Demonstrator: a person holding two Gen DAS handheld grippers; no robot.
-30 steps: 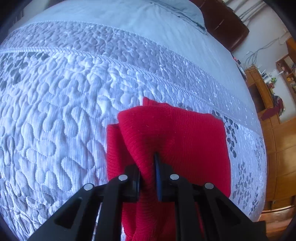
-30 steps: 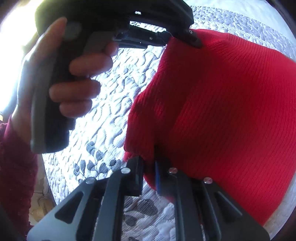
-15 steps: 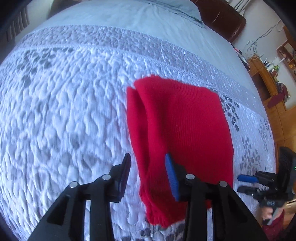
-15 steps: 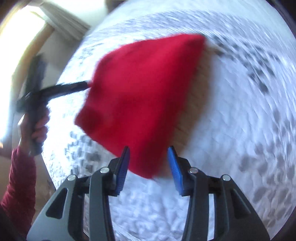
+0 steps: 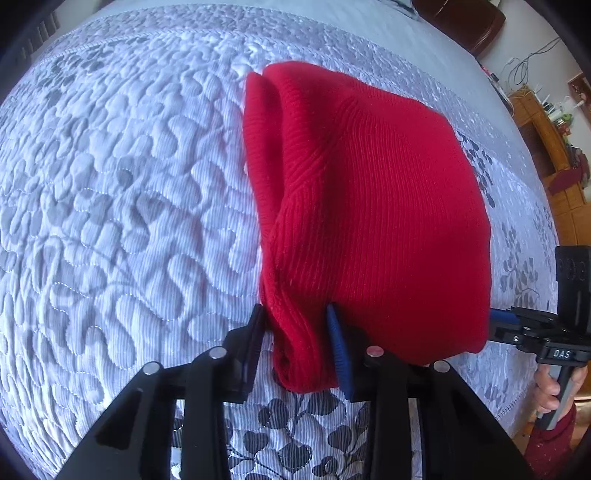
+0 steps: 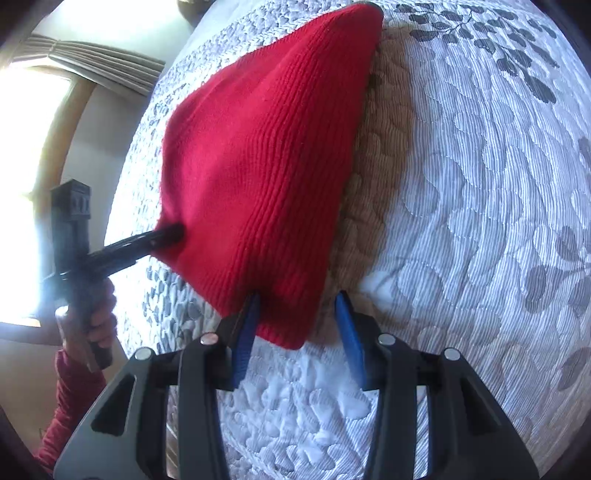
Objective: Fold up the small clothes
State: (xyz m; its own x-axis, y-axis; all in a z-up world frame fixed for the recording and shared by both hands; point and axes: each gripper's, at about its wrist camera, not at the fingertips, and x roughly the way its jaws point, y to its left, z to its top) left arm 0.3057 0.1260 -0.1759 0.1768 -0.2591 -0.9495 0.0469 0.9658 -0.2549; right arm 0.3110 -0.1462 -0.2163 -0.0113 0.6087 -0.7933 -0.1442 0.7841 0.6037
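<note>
Bed quilt, white-grey w/ stitched swirls and dark leaf prints, fills both views. 1 dark headboard at the far end, 1 wooden cabinet off to the side, 1 curtain by 1 bright window.

And there's 1 garment in play: red knit garment, lying on the quilt, doubled over, w/ a rolled fold along one long edge.

2 grippers on it, 1 per near corner. Left gripper points steeply down at the rolled-edge corner. Its 2 fingers straddle that roll, jaws partway apart and just been closing in a bit. Fabric fills the gap and touches both pads. Whether they actually squeeze it, can't tell.

Right gripper sits at the other near corner. Jaws have just been opening, now approx half wide. Corner of the knit lies between them, up against the left-side pad, clear gap to the other blue pad, so no grip.

Each cam catches the opposite tool too: tips at the garment's edge, 1 hand on each handle, right hand and left hand, w/ 1 red sleeve below the left.
</note>
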